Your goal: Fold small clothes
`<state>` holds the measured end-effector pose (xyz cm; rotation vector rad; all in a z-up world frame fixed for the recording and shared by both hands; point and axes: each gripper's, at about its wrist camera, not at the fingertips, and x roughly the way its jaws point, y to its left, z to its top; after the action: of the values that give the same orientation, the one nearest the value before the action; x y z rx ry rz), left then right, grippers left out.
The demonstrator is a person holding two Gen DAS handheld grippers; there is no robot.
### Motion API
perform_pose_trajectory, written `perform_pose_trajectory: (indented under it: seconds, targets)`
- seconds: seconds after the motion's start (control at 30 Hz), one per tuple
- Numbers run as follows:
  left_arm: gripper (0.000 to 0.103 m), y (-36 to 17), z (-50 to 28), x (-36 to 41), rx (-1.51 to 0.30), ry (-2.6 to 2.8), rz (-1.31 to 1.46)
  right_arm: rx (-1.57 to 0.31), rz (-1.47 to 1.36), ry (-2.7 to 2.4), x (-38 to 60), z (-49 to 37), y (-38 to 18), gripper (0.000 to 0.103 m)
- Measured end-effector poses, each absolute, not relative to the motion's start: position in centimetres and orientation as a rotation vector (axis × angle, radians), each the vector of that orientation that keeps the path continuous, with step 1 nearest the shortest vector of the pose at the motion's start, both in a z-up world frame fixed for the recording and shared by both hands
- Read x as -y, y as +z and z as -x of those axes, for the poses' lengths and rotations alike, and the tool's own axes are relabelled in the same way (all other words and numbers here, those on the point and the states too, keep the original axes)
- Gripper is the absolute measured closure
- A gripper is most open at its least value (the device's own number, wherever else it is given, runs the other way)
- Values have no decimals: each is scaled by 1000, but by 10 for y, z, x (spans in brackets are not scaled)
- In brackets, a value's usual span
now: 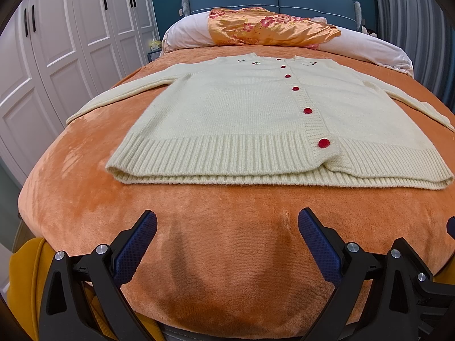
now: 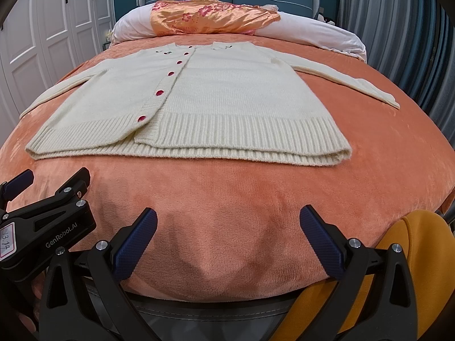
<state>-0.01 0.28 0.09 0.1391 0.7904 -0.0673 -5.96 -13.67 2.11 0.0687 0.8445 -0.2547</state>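
Note:
A cream knit cardigan [image 1: 241, 113] with red buttons lies flat and buttoned on the orange blanket [image 1: 227, 255], sleeves spread out to both sides, ribbed hem toward me. It also shows in the right wrist view [image 2: 221, 96]. My left gripper [image 1: 227, 224] is open and empty, hovering over the blanket short of the hem. My right gripper [image 2: 227, 221] is open and empty too, near the bed's front edge. The left gripper's body [image 2: 45, 221] shows at the left of the right wrist view.
An orange floral satin cloth [image 1: 270, 25] lies over white pillows [image 1: 184, 34] at the blue headboard. White wardrobe doors [image 1: 57, 56] stand on the left. A grey curtain [image 2: 398, 28] hangs on the right. Yellow fabric [image 2: 403, 255] sits at the bed's front edge.

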Motion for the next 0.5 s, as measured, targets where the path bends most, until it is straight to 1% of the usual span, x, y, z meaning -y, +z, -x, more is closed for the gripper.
perform_pose_trajectory:
  seconds: [0.5]
  targets:
    - [6,1,0,-3,-790,-67,-140,-844,-68,-255,137,60,21,5]
